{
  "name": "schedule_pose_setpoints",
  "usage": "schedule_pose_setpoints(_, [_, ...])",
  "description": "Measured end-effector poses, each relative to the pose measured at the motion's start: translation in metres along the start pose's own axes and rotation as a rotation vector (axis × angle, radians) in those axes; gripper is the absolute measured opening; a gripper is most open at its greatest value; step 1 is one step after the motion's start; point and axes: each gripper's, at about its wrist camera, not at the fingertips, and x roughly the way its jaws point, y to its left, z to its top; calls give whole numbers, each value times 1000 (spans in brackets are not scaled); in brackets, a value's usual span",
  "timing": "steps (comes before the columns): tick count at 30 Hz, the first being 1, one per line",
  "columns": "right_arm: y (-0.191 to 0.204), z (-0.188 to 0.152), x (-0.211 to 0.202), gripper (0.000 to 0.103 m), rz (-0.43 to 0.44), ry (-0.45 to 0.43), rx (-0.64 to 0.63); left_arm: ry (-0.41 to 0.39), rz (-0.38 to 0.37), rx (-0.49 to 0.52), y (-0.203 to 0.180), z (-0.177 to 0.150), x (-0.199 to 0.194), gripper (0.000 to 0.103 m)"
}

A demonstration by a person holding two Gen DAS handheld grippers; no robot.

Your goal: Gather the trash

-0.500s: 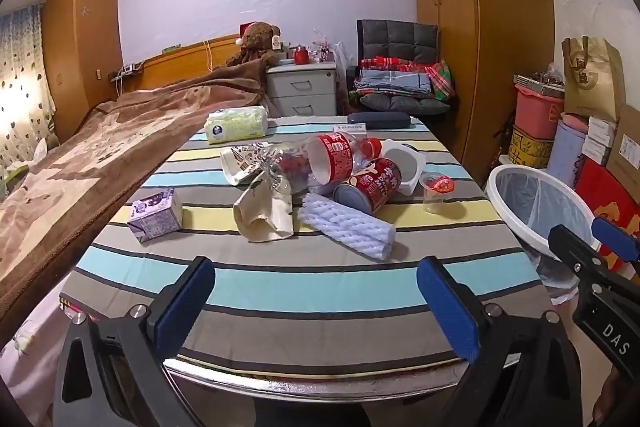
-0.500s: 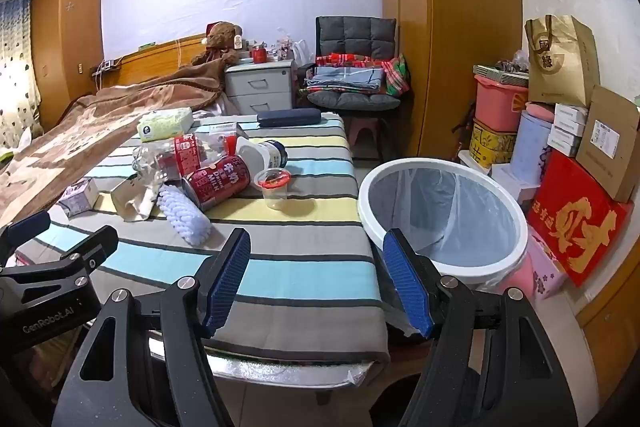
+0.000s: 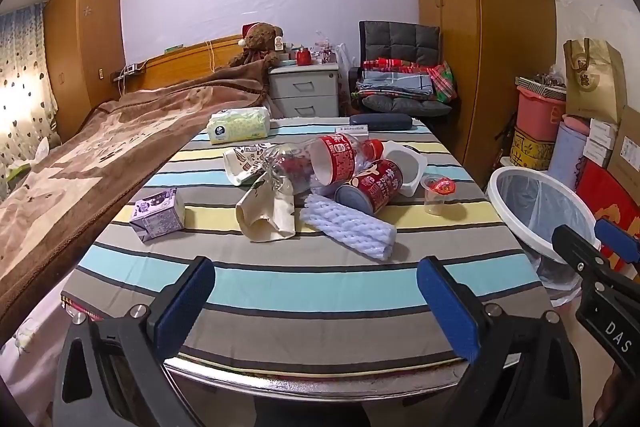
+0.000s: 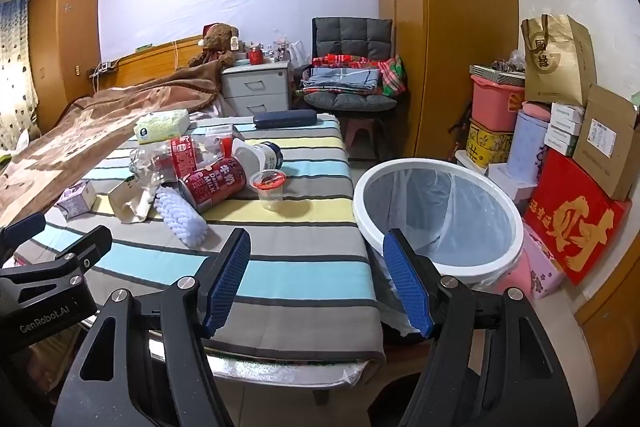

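Trash lies heaped mid-table on the striped cloth [image 3: 320,287]: a white foam sleeve [image 3: 348,227], a red milk can [image 3: 372,187], a clear bottle with a red label [image 3: 320,163], a crumpled beige paper bag [image 3: 268,215], a purple carton [image 3: 158,215], a small jelly cup [image 3: 440,193] and a white tub [image 3: 408,167]. A white-rimmed bin [image 4: 440,215] with a clear liner stands right of the table. My left gripper [image 3: 316,299] hangs open at the near table edge, nothing between its pads. My right gripper [image 4: 316,283] is open too, at the table's right corner beside the bin.
A tissue pack [image 3: 240,125] and a dark case [image 3: 380,121] sit at the table's far end. A bed with a brown blanket [image 3: 80,155] borders the left side. Boxes, a red box [image 4: 572,223] and a paper bag [image 4: 560,59] crowd the right wall behind the bin.
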Motion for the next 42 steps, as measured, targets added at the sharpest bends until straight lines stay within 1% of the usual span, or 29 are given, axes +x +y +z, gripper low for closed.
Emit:
schedule_pose_setpoints(4, [0,0,-1,71,0,-3,2,10,5,1,-2,2,3,102])
schedule_pose_setpoints(42, [-1,1,-3,71,-7,-8,-1,5,11,-6,0,4,1,102])
